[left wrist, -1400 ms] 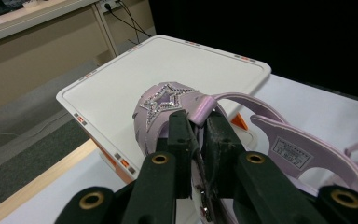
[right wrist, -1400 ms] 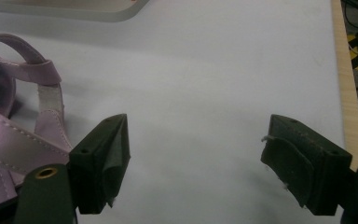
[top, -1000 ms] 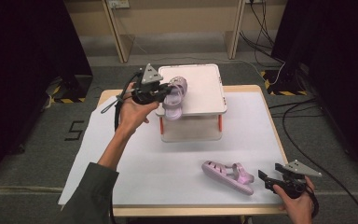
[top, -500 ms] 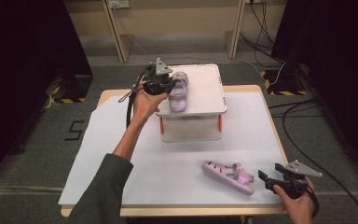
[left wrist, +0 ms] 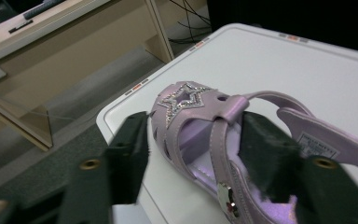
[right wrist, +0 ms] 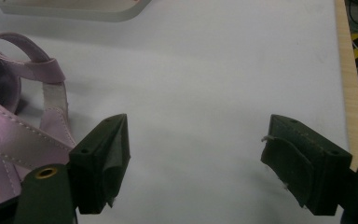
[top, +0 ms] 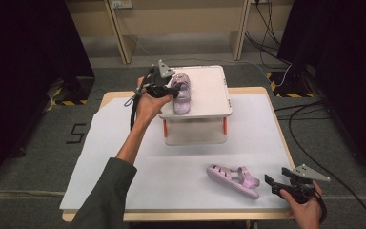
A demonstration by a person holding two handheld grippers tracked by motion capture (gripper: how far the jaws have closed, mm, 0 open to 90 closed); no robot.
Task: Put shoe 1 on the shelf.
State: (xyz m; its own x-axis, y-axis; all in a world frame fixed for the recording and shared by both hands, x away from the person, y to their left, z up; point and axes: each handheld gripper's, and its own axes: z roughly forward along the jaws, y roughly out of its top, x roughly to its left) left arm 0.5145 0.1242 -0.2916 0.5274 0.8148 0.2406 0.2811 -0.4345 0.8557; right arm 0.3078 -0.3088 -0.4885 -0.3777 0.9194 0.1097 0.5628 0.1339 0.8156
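Note:
A lilac child's sandal (top: 181,93) with a glittery star (left wrist: 184,99) lies on the left part of the white raised platform (top: 209,90). My left gripper (top: 174,90) reaches it from the left. Its jaws have just been opening and now stand open on either side of the sandal's (left wrist: 200,126) front straps. The second lilac sandal (top: 232,180) lies on the white sheet near the table's front right. Just to its right, my right gripper (top: 276,174) rests open with nothing between its fingers. In the right gripper view (right wrist: 196,140) that sandal (right wrist: 14,130) is beside the left jaw.
The platform (left wrist: 284,65) stands on short orange legs (top: 225,125) over a lower tray. A white sheet (top: 171,167) covers the wooden table (right wrist: 350,93). Cables (top: 314,143) trail on the floor to the right; wooden frame posts (top: 116,28) stand behind.
The left hand carried the sandal from the platform's left front corner onto the platform top and set it down. Its jaws opened. The right hand and its sandal kept still.

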